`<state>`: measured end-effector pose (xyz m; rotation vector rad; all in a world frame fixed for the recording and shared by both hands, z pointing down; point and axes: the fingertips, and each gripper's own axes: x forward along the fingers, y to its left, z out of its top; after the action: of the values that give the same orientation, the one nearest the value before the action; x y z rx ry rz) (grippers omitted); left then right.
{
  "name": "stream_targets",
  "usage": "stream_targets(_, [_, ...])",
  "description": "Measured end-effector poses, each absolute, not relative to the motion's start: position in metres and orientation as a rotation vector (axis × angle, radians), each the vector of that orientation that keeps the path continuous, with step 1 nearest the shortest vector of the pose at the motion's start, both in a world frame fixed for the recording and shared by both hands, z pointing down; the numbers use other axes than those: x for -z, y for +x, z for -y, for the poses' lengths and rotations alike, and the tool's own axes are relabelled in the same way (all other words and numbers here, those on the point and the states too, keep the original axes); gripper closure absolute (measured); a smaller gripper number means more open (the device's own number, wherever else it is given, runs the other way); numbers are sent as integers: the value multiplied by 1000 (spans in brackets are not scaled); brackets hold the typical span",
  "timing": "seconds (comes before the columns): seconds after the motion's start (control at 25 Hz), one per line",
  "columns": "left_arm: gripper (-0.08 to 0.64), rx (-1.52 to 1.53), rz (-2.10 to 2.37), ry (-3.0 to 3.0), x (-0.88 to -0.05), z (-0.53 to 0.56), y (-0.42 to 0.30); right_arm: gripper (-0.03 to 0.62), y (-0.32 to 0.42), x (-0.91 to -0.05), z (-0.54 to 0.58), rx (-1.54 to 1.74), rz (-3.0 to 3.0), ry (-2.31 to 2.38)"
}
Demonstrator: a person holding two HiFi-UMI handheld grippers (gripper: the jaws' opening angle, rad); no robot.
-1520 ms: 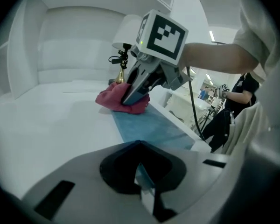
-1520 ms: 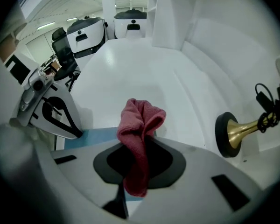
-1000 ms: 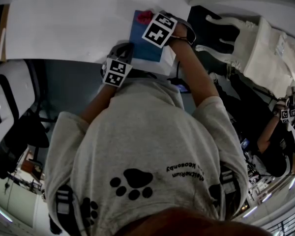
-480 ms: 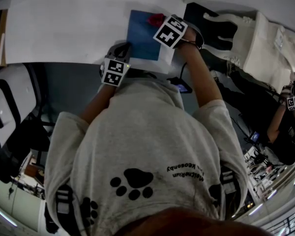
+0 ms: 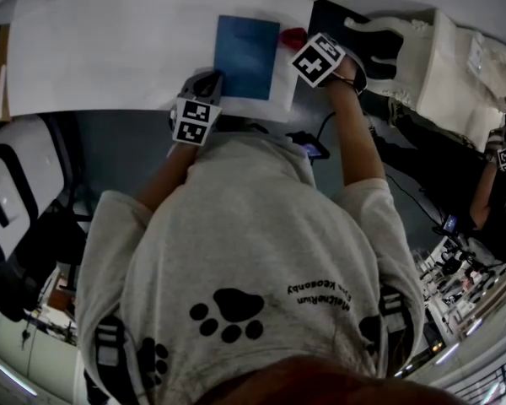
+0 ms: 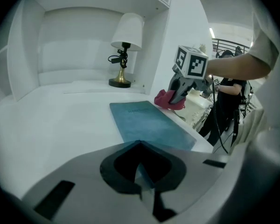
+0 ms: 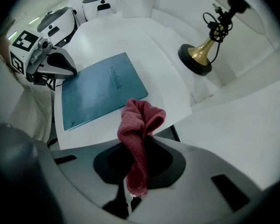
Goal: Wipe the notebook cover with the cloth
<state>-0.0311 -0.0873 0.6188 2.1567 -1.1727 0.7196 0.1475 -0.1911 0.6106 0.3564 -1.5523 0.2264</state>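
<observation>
The left gripper (image 6: 141, 189) sits at the near left corner of the notebook (image 5: 246, 56), low against the white worktop (image 5: 110, 49). In the left gripper view its fingers (image 6: 130, 197) are pressed together on a thin blue sliver of the notebook's near edge, so they pinch the cover there. The notebook is blue and lies flat and closed on the worktop, with its long side running away from the person and small print across its cover. On the far side of the worktop a lamp (image 6: 124, 45) with a white shade and a brass base stands upright in a white alcove, well apart from the notebook.

To the right, the cloth (image 7: 139, 134) is red and bunched into a loose fold. It is off the cover, just beside the notebook's far right corner and over bare worktop near the worktop's right edge. Whether it touches the surface cannot be told. The right gripper (image 7: 129, 196) has its fingers (image 7: 116, 204) clamped on the lower end of the cloth, which rises out between them and curls over at the top. The gripper's marker cube (image 5: 318, 60) lies right of the notebook in the head view, clear of the cover.
</observation>
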Motion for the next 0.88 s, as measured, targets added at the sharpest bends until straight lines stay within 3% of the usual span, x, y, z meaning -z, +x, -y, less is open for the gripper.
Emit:
stream_targets(0.4, [548, -715, 1165, 2156, -619, 86, -31, 531, 96, -567, 196, -270, 1844, 512])
stream_targets(0.88, [548, -706, 1153, 2152, -617, 82, -31, 531, 3, -565, 176, -170, 1969, 320])
